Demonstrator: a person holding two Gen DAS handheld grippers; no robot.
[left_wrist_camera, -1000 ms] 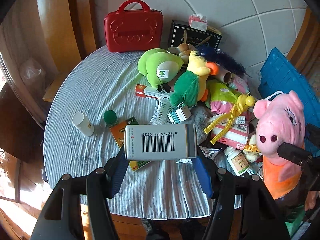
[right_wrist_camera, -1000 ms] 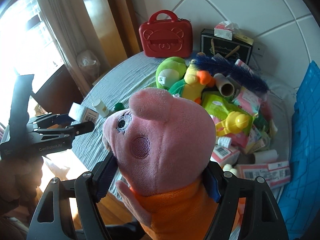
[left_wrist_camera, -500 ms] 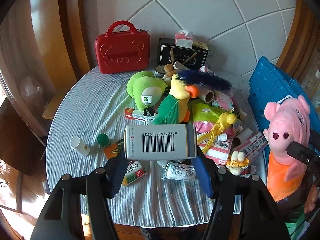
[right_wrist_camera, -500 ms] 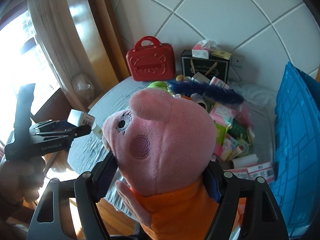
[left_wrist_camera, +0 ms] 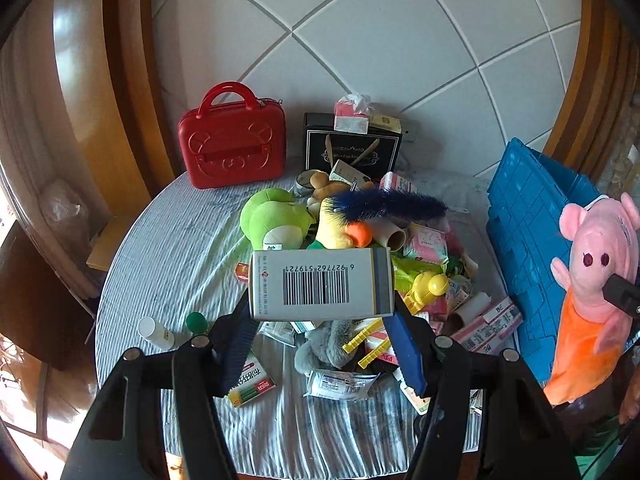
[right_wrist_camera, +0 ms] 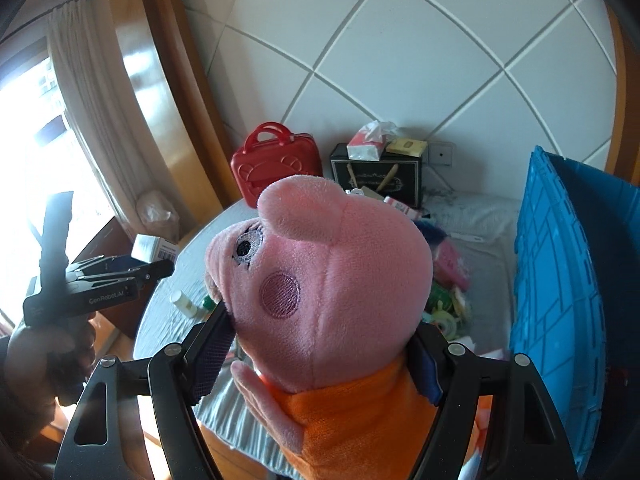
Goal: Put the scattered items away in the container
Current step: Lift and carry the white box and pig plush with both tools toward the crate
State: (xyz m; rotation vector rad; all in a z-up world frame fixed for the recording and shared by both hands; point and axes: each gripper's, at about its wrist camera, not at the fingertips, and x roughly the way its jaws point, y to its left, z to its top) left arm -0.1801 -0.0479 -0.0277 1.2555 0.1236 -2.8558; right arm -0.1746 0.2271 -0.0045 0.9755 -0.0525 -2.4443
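My left gripper (left_wrist_camera: 322,316) is shut on a white barcode box (left_wrist_camera: 320,284) and holds it high above the round table (left_wrist_camera: 172,256). My right gripper (right_wrist_camera: 320,344) is shut on a pink pig plush in an orange dress (right_wrist_camera: 332,292), also seen in the left wrist view (left_wrist_camera: 592,280), raised beside the blue crate (left_wrist_camera: 528,240) at the table's right. The crate also shows in the right wrist view (right_wrist_camera: 560,300). The left gripper with its box (right_wrist_camera: 154,248) shows at the left of the right wrist view.
A heap lies mid-table: green plush (left_wrist_camera: 276,220), yellow duck plush (left_wrist_camera: 336,232), blue feather brush (left_wrist_camera: 388,204), packets and boxes. A red case (left_wrist_camera: 232,144) and a black box (left_wrist_camera: 352,148) stand at the back. A white bottle (left_wrist_camera: 154,332) and a green cap (left_wrist_camera: 196,322) lie left.
Both grippers have risen and pulled back from the table with their loads. The pig plush now stands higher beside the blue crate.
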